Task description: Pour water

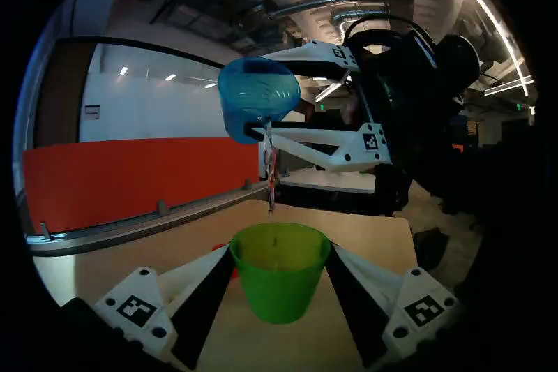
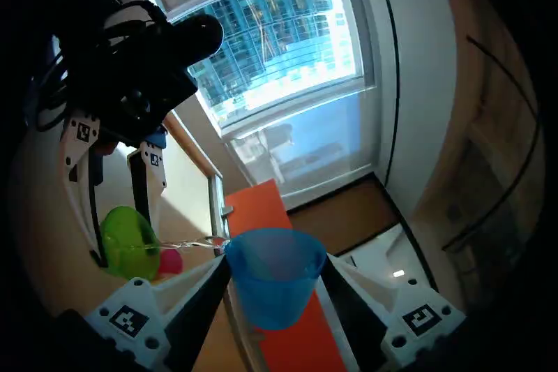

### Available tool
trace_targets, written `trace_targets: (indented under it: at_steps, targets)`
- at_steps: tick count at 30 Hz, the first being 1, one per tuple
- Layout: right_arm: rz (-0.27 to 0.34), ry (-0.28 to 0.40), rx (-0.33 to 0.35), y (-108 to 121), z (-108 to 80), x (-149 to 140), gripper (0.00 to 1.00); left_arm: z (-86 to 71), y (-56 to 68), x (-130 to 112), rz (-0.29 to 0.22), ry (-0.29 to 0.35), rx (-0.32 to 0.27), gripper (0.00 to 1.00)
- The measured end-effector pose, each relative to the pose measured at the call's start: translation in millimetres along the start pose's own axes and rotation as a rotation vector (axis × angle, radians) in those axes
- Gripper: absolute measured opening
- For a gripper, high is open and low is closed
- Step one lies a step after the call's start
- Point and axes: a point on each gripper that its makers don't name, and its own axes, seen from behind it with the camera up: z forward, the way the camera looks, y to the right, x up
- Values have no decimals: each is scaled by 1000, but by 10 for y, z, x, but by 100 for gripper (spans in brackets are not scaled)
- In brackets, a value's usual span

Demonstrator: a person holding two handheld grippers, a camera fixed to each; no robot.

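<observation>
Left claw (image 1: 279, 252) grips green cup (image 1: 279, 285) beneath right claw's (image 2: 275, 260) tilted blue cup (image 2: 274, 292).

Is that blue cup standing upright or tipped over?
Tipped. The blue cup lies sideways above the green cup, and a thin stream of water runs from its rim down into it.

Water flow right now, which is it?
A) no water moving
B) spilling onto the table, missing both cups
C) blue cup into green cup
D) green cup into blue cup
C: in the left gripper view, the tilted blue cup in the right claw sends a thin stream down into the upright green cup held by the left claw.
</observation>
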Motion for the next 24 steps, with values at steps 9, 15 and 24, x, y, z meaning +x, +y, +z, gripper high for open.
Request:
trace_targets:
  at_steps: [9, 15, 24]
  targets:
    - [-40, 7, -12, 45, 7, 41, 90, -20, -5, -23, 1, -1, 1, 87]
    - [-71, 7, -16, 65, 18, 48, 90, -29, 3, -4, 4, 0, 1, 87]
    - [-116, 13, -24, 105, 13, 84, 90, -39, 36, 12, 9, 3, -1, 87]
